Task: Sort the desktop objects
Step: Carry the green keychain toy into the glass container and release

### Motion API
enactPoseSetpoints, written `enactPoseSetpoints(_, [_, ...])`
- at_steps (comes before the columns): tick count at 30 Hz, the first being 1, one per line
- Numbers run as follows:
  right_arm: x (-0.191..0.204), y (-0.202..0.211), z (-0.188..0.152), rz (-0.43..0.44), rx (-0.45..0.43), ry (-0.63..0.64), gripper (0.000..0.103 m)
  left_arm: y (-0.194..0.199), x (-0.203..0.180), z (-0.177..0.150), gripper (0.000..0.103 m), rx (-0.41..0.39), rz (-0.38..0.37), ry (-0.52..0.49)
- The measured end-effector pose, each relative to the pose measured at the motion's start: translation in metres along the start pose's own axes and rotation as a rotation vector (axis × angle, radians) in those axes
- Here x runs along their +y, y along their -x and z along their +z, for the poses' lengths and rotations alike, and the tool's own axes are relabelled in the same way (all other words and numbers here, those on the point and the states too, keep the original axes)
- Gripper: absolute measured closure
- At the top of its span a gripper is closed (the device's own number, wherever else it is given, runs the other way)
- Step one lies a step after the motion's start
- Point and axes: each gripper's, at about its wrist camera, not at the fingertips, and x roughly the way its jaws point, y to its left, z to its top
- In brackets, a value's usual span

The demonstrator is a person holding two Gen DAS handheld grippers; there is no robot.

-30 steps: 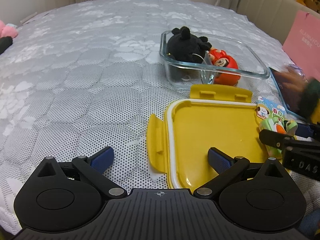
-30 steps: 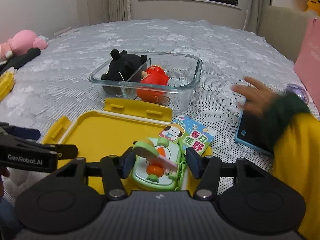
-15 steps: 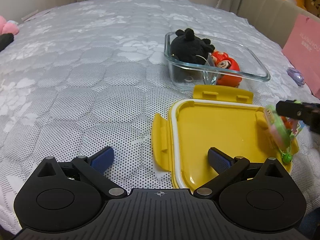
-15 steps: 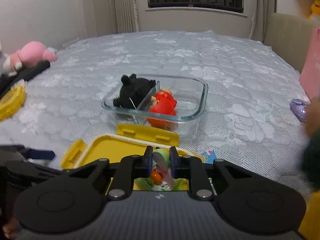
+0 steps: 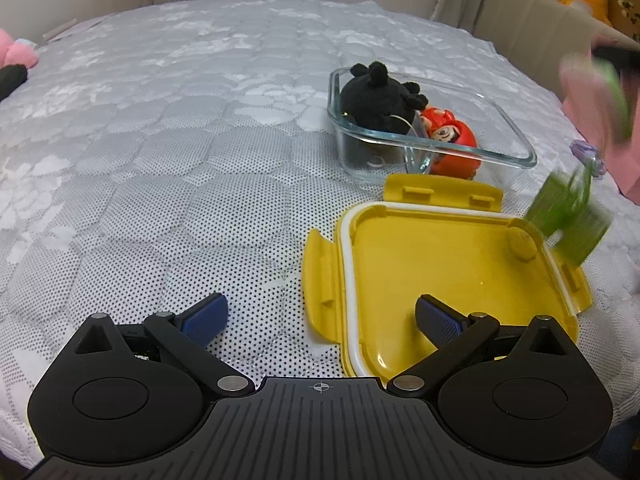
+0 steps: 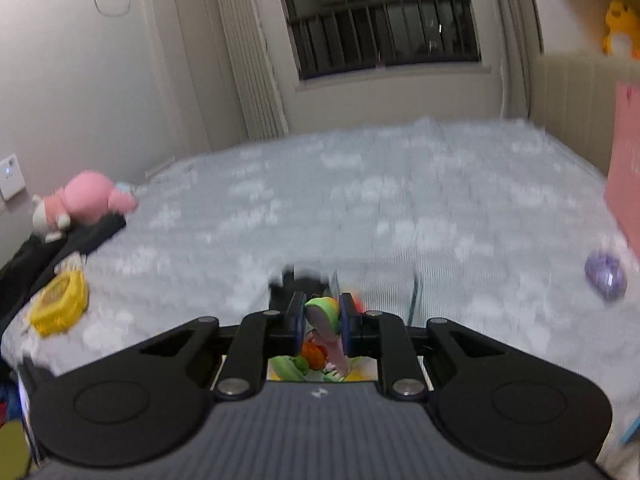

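My right gripper is shut on a green and pink toy charm and holds it up in the air; the charm shows blurred at the right edge of the left wrist view with its green card dangling below. A glass container on the bed holds a black plush and a red doll. Its yellow lid lies upside down in front of it. My left gripper is open and empty, low over the lid's left edge.
A purple trinket lies on the bed at the right, near a pink bag. A pink plush and a yellow round item sit at the left edge. The grey quilted bed stretches to the left and back.
My right gripper closed on the toy charm and lifted it up off the lid, with the card hanging beneath. The left gripper has barely moved. The person's hand at the right has gone.
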Motion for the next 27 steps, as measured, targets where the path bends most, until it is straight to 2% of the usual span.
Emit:
enactPoseSetpoints(7, [0.005,-0.019,0.045,-0.031,-0.084,0.007,0.084,0.000,0.005,0.001,0.001,0.000,-0.001,0.006])
enactPoseSetpoints(13, [0.005,-0.066,0.057,-0.112,-0.059,0.051,0.084,-0.003,0.008,0.001,0.001,0.001,0.002,0.013])
enactPoseSetpoints(19, [-0.010,-0.126,0.037,-0.210,0.050,0.077,0.084,-0.003,0.014,0.000,0.001,0.001,0.007,0.027])
enactPoseSetpoints(26, [-0.031,-0.166,0.003,-0.201,0.182,0.025,0.083,-0.005,0.013,0.000,0.000,0.006,0.020,0.019])
enactPoseSetpoints(27, [-0.033,-0.168,0.000,-0.199,0.193,0.021,0.080,-0.005,0.013,0.000,0.000,0.006,0.023,0.018])
